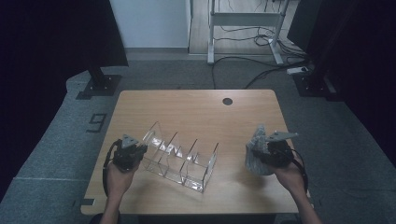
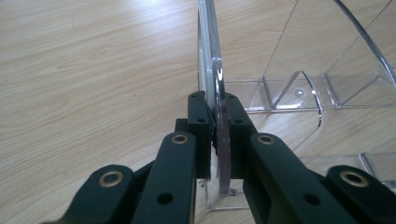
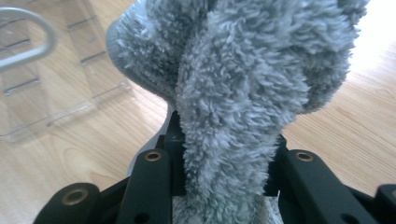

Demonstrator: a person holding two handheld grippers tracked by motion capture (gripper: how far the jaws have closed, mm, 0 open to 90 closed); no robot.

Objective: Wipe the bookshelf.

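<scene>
Right gripper (image 1: 262, 150) clamping fluffy grey cloth (image 3: 243, 93), bunched upright

Light wooden table (image 1: 196, 105) with rounded corners, centre frame; small dark round cable hole (image 1: 227, 101) near its far edge. Grey carpet floor (image 1: 56, 135) around. White wall (image 1: 149, 23) upper middle. White metal desk frame (image 1: 245, 21) top centre, black cables (image 1: 261, 72) trailing beneath. Dim light.

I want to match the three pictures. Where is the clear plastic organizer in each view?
High view: the clear plastic organizer stands at the table's centre-left, its left end in the left gripper.
Left gripper view: centre and right, one wall clamped between the jaws.
Right gripper view: upper left, behind the grey fluffy cloth.
Shared landmark: the wooden table.
</scene>
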